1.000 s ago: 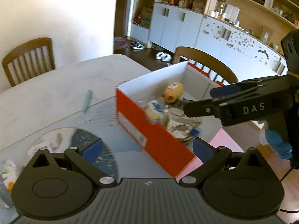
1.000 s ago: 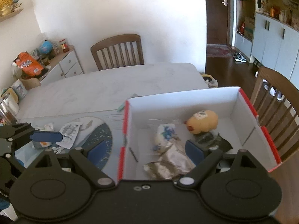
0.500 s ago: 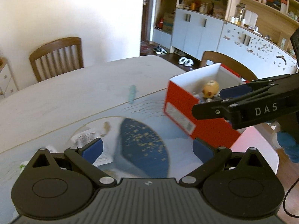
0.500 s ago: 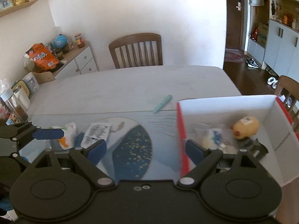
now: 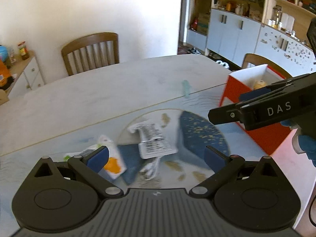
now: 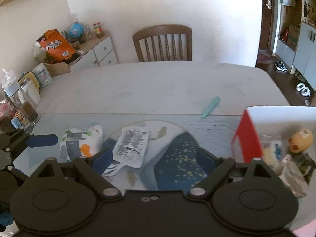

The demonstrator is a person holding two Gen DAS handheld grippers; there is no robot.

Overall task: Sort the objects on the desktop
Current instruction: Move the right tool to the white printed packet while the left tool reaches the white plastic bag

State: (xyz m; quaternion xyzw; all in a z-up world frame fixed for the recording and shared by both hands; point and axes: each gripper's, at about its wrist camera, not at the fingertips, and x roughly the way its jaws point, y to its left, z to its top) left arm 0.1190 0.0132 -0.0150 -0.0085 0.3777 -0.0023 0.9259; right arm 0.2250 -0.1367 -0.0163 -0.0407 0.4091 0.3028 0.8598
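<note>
With both sets of jaws apart and empty, the next item is being sought; the packet [image 6: 131, 145] is probably being lined up for the box [image 6: 248, 138].

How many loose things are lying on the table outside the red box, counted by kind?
Flat white packets with printed labels: 1
White pouches with an orange spot: 1
Small teal pen-like objects: 1
Total: 3, all outside the red cardboard box.
</note>
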